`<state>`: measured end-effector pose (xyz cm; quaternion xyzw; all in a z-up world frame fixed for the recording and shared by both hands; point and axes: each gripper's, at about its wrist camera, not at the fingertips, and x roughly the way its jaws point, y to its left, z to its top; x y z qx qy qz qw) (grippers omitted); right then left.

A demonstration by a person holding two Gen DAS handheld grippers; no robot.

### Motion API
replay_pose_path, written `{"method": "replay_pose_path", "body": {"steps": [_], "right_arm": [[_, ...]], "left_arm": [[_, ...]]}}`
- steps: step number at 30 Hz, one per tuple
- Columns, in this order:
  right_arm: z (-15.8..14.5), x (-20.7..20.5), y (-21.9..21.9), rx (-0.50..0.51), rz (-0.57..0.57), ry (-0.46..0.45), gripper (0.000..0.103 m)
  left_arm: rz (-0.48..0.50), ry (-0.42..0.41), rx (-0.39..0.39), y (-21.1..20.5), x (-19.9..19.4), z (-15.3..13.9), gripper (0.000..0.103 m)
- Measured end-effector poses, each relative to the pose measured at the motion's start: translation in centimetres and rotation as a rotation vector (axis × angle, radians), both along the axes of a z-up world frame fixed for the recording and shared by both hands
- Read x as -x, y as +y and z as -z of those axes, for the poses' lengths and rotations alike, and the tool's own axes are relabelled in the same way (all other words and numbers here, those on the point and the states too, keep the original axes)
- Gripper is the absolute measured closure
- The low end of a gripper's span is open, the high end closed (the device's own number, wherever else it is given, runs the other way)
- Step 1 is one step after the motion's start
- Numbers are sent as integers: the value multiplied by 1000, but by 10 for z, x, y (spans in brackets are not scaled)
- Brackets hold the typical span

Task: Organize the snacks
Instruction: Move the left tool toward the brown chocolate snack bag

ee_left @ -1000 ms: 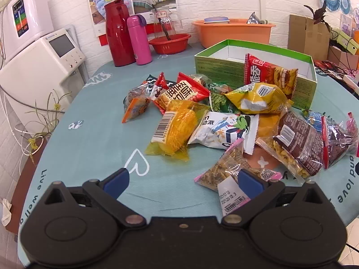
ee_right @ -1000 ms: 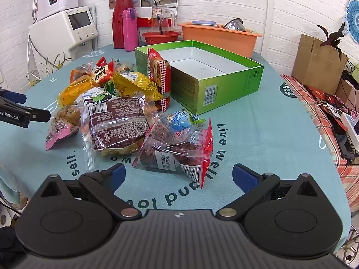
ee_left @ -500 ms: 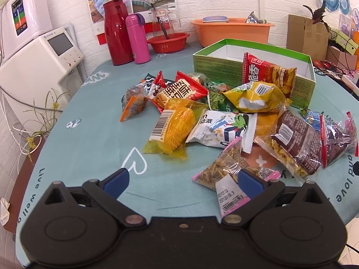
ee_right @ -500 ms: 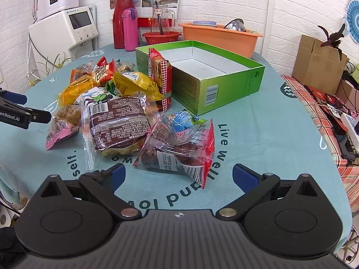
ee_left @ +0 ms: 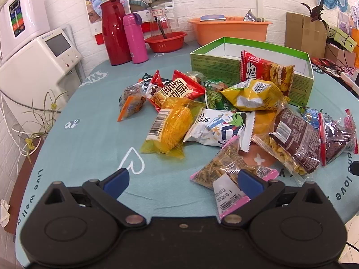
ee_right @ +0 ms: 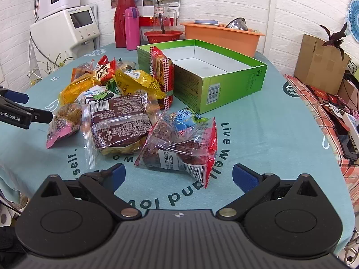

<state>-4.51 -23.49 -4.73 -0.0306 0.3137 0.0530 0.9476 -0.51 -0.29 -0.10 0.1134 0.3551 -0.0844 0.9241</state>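
Observation:
A heap of snack packets lies on the teal tablecloth beside an open green box [ee_left: 303,83] [ee_right: 224,85], whose white inside holds nothing. My left gripper [ee_left: 182,180] is open near the table's front edge; its right finger overlaps a pink-edged packet of sticks [ee_left: 222,168]. A yellow packet [ee_left: 170,127] and a white cartoon packet [ee_left: 217,127] lie just beyond. My right gripper [ee_right: 178,176] is open, with a clear red-edged packet [ee_right: 179,150] lying just ahead of its fingers. A brown-labelled bag [ee_right: 119,121] sits left of that. A red packet [ee_right: 161,71] leans upright against the box.
A red flask [ee_left: 114,31], pink bottle [ee_left: 134,38], red bowl [ee_left: 166,41] and orange tub [ee_left: 228,31] stand at the table's far edge. A white appliance [ee_left: 38,60] is at the left. Cardboard boxes [ee_right: 318,62] and clutter sit to the right. The left gripper's fingers [ee_right: 38,116] show at the right view's left edge.
Both views have shifted only slightly: the snacks sit a little lower in the left view and a little nearer in the right view. Nothing was taken hold of.

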Motion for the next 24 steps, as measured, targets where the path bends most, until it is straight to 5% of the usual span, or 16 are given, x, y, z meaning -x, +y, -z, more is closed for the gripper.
{"method": "replay_pose_path", "body": {"steps": [16, 24], "right_arm": [[3, 1, -1, -52, -43, -5, 0], [-5, 10, 11, -149, -176, -111, 0]], "left_arm": [[26, -10, -4, -8, 1, -2, 0], [90, 0, 43, -3, 9, -5, 0]]}}
